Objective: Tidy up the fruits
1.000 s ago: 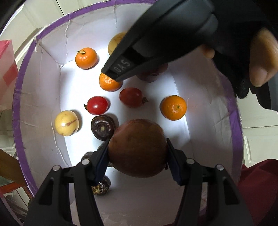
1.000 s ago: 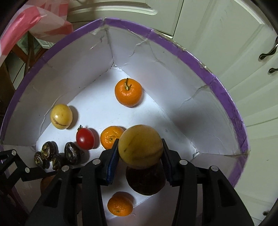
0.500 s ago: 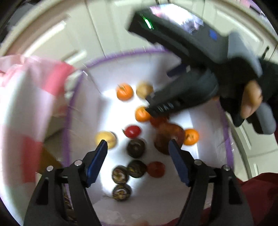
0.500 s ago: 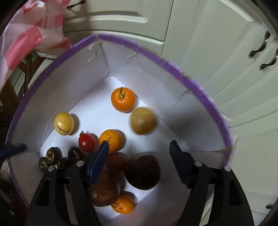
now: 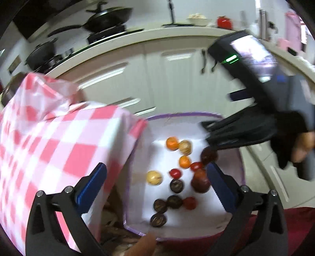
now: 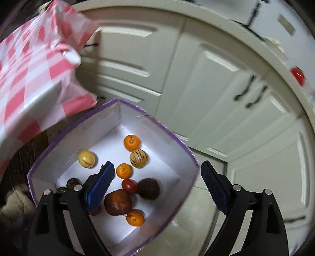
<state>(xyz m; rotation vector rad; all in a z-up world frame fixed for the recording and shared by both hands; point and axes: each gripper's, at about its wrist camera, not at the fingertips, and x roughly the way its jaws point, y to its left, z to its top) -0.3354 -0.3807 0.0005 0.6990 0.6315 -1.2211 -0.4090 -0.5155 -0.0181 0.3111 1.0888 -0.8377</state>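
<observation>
A white box with a purple rim (image 5: 226,117) (image 6: 157,120) sits on the floor and holds several fruits. Inside lie a brown pomegranate (image 5: 200,182) (image 6: 117,202), a striped yellow melon (image 5: 184,147) (image 6: 138,155), a plain yellow fruit (image 5: 154,177) (image 6: 86,159), oranges (image 5: 172,143) (image 6: 132,142), red tomatoes (image 5: 175,173) (image 6: 129,185) and dark round fruits (image 5: 176,185) (image 6: 148,188). My left gripper (image 5: 155,183) hangs open high above the box, empty. My right gripper (image 6: 156,185) is also open and empty above it; in the left wrist view its body (image 5: 256,78) shows at the right, held by a gloved hand (image 5: 285,141).
A pink-and-white checked cloth (image 5: 49,137) (image 6: 33,65) hangs over a table edge left of the box. White cabinet doors (image 6: 216,88) stand behind it. A counter with pans (image 5: 106,15) runs along the back. Dark red fabric (image 5: 295,226) lies at the lower right.
Both grippers let go of their fruits, the pomegranate and the striped melon, which now lie in the box. Both have opened wide and lifted well above the box.
</observation>
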